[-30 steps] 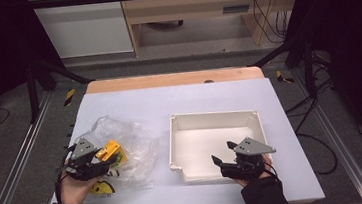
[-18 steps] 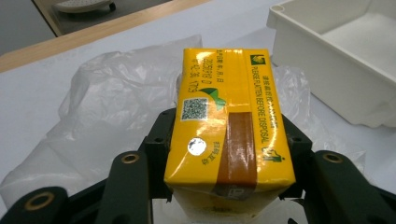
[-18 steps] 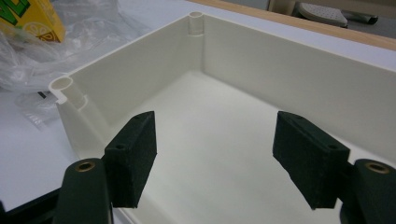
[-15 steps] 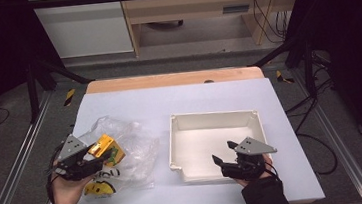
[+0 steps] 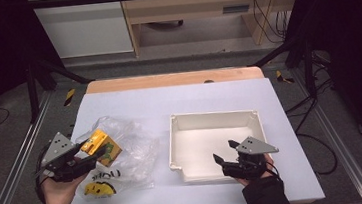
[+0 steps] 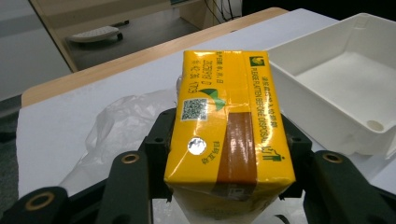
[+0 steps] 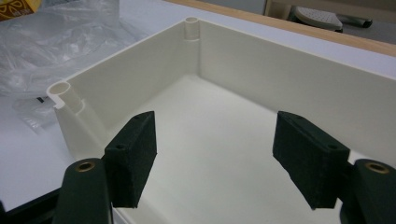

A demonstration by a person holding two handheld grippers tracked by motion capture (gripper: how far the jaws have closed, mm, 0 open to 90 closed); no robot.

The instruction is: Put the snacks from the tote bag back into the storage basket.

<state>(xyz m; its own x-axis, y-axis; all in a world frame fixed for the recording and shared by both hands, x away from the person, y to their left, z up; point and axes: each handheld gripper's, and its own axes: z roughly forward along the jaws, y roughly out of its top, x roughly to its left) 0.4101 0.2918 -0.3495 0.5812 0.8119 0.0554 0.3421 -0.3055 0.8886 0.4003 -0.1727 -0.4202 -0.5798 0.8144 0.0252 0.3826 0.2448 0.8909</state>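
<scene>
The high view looks forward and down from above the person's side, taking in the whole counter (image 5: 179, 102). The left gripper view sits close behind a carton (image 6: 224, 126), facing across the counter toward the tray (image 6: 336, 70). The right gripper view looks into the tray (image 7: 261, 79) from very near, probably over its near rim. All three share the tray and bag (image 5: 133, 147).

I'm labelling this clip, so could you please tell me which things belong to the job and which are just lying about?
In the job: yellow carton held in the left gripper; plastic bag; white tray; right gripper, open at the tray.

Lying about: yellow pack by the bag; shelf beyond the table.
</scene>
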